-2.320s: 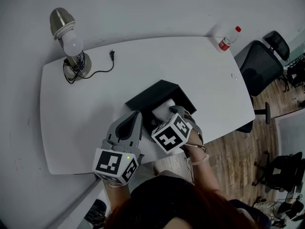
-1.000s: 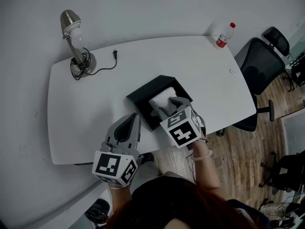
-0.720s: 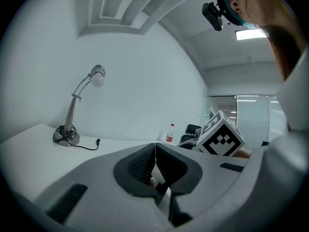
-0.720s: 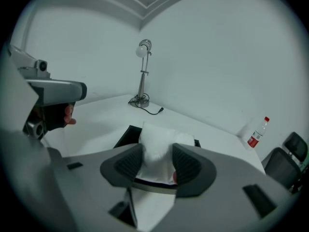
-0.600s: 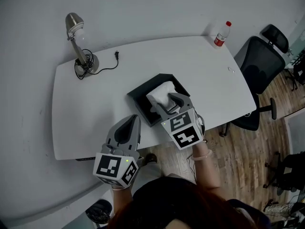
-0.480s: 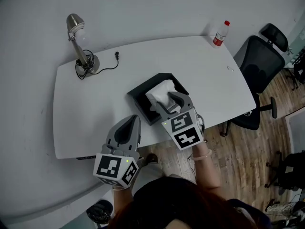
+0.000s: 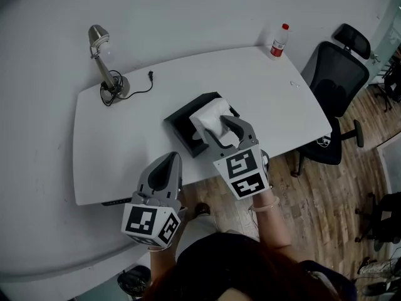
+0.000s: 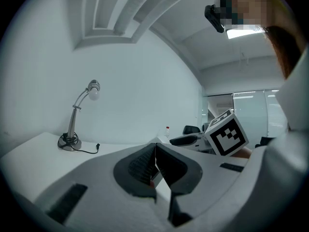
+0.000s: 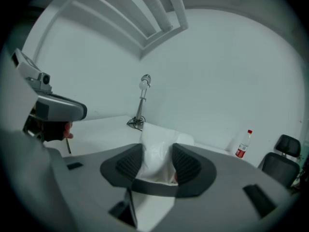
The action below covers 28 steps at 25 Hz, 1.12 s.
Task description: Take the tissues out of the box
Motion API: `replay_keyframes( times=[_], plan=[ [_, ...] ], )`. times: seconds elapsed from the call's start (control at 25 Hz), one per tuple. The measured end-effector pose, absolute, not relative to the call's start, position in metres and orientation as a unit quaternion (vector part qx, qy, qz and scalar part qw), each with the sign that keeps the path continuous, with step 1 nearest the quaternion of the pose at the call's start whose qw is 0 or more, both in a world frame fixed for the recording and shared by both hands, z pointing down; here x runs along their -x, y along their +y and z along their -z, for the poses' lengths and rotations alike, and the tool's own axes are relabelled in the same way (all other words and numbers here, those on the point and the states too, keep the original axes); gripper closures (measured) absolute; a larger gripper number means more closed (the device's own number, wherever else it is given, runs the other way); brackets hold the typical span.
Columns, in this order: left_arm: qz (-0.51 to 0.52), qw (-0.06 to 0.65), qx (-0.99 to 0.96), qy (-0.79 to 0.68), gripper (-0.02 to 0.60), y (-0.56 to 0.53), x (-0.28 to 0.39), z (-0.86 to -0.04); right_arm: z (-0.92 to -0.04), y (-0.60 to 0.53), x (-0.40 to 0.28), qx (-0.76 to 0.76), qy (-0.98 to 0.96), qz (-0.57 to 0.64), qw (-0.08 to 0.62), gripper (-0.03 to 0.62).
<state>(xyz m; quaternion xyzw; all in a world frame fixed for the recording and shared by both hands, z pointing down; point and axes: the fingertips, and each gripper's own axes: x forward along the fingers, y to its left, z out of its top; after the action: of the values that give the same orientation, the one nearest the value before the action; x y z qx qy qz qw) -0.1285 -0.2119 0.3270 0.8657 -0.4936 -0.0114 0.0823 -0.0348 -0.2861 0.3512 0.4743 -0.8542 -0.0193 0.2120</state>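
A black tissue box (image 7: 182, 121) lies on the white table (image 7: 125, 143) near its front edge. A white pack of tissues (image 7: 210, 115) stands up out of the box's right part, with my right gripper (image 7: 220, 133) shut on it. In the right gripper view the tissues (image 9: 155, 149) fill the gap between the two dark pads (image 9: 186, 164). My left gripper (image 7: 170, 162) hovers at the table's front edge, left of the box, shut and empty. The left gripper (image 8: 155, 159) has its jaws meeting in its own view.
A desk lamp (image 7: 101, 54) with a loose cord and plug (image 7: 150, 76) stands at the back left. A red-labelled bottle (image 7: 278, 41) sits at the back right corner. A black office chair (image 7: 335, 74) stands beside the table's right end, on the wooden floor.
My right gripper has risen and drawn the white tissues up out of the black box. The left gripper has stayed near the front edge, shut.
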Motion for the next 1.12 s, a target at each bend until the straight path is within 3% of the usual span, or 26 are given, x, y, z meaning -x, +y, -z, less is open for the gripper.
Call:
replay_keyframes(
  times=[1.12],
  plan=[
    [0.007, 0.036, -0.863, -0.503, 0.56, -0.093, 0.075, -0.302, -0.292, -0.142, -0.013, -0.46, -0.879, 0.068, 0.108, 0.388]
  ],
)
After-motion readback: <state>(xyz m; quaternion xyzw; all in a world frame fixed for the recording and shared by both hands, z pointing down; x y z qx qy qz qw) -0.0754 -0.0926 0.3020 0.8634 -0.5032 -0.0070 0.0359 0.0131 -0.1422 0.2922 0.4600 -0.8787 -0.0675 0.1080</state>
